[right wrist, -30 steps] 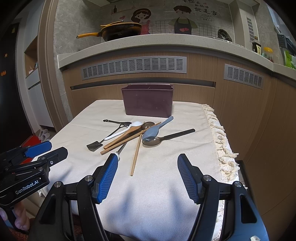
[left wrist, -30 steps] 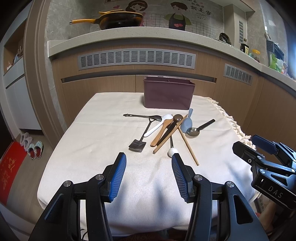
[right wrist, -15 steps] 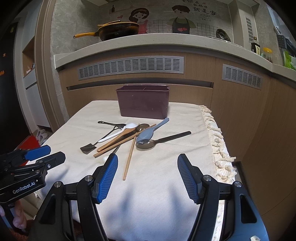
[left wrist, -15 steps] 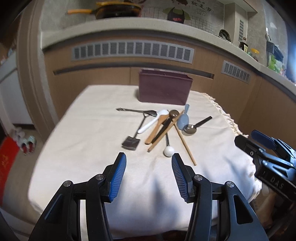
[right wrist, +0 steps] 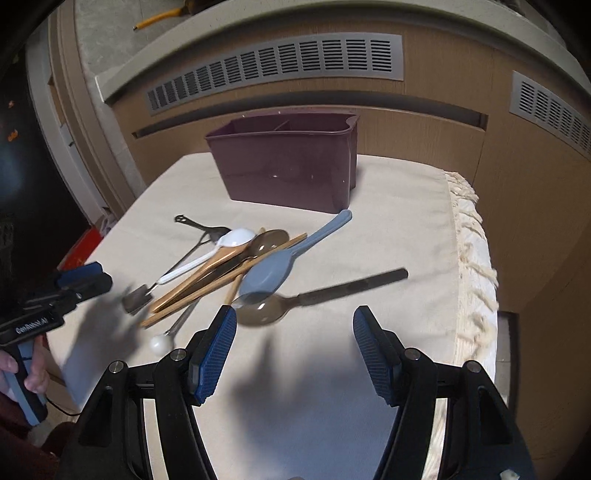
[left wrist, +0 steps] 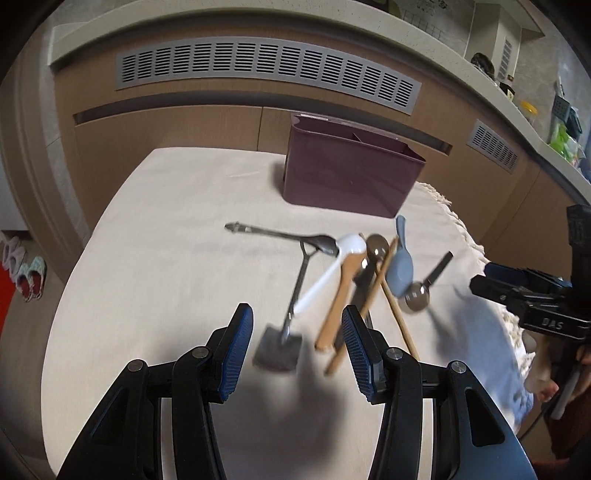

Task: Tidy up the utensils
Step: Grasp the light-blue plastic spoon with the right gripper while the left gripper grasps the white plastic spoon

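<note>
A cream tablecloth [left wrist: 166,236] covers the table; its right edge carries a tasselled fringe [right wrist: 476,258]. Behind the table stands a wood-panelled counter front [left wrist: 177,136] fitted with a long grey slatted vent grille [left wrist: 266,70] and a second, smaller grille [left wrist: 493,146] to the right. A pale countertop [left wrist: 258,14] runs along the top. On the floor at the left lie a pair of slippers [left wrist: 31,278].
</note>
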The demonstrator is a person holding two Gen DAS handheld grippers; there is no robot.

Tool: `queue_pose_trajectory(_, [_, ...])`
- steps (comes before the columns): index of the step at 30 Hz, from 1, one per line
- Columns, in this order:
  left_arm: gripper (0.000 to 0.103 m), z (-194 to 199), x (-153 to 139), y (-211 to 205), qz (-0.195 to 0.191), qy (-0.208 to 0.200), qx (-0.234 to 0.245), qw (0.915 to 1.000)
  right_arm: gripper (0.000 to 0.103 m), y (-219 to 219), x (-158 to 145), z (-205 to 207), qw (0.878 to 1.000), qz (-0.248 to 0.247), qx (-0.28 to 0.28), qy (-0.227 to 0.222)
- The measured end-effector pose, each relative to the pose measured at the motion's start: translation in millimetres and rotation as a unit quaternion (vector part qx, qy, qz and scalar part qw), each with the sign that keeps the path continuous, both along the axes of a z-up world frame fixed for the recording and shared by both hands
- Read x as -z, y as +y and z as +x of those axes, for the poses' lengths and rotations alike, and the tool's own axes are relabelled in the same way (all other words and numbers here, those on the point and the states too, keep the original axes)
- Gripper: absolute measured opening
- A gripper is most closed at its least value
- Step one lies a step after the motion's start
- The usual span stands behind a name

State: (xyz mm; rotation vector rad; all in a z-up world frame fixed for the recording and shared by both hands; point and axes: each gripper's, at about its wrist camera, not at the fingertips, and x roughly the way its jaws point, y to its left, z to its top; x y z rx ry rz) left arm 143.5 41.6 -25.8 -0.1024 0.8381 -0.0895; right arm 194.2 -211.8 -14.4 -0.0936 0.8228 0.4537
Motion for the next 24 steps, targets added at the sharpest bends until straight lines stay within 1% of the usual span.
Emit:
queue_pose_trajectory(2, [0.051, 12.5, -2.1, 5.8, -0.012, 0.005, 0.005, 0.9999, 0.063, 7.7, 1.8, 13.0, 1.0, -0.013, -0.006, 0.0])
queue_pose_trajectory(4, [0.051, 20.6, -3.9, 11.3, -0.013, 0.001, -0.001, 0.9999, 0.063, 17.1, 5.5, 23.8, 0.999, -0.036, -0.007, -0.001])
queue_pose_trajectory(5, [0.051, 22.9, -3.4, 15.0, -0.016, -0.001, -0.006, 0.9999, 0.063, 23.9, 9.5, 30.2, 0.999, -0.048, -0.008, 0.002])
queue_pose_trajectory(7, [0.051, 28.2, 1.7, 23.5, -0.022, 0.006, -0.011, 0.9997, 0.061, 31.8, 15.6, 39.1, 0.998, -0.056, -0.009, 0.017])
queue_pose_trajectory(9, [0.051, 32.6, 9.6, 28.8, -0.028, 0.024, -0.013, 0.9992, 0.057, 38.6, 21.4, 47.0, 0.998, -0.052, -0.009, 0.031])
queue_pose_trajectory(11, [0.051, 36.5, 14.2, 32.4, -0.04, 0.032, -0.013, 0.9986, 0.049, 45.1, 27.2, 56.3, 0.998, -0.04, 0.002, 0.045])
queue_pose_trajectory(15, [0.051, 35.8, 18.5, 36.4, -0.046, 0.023, -0.018, 0.9985, 0.046, 52.9, 38.8, 75.1, 0.996, -0.011, 0.037, 0.08])
queue_pose_trajectory(17, [0.051, 36.7, 22.0, 35.9, -0.057, 0.029, -0.011, 0.9979, 0.043, 58.3, 42.6, 75.3, 0.995, -0.021, 0.026, 0.089])
queue_pose_trajectory(20, [0.051, 37.9, 27.8, 29.4, -0.058, 0.037, 0.007, 0.9976, 0.043, 51.5, 40.4, 68.0, 0.996, -0.046, 0.018, 0.079])
queue_pose_trajectory(22, [0.052, 44.4, 29.8, 20.5, -0.067, 0.041, 0.024, 0.9966, 0.043, 38.7, 39.0, 60.7, 0.995, -0.064, 0.021, 0.072])
queue_pose_trajectory(24, [0.053, 54.1, 30.1, 9.9, -0.082, 0.04, 0.051, 0.9945, 0.043, 21.1, 35.9, 51.7, 0.994, -0.085, 0.033, 0.055])
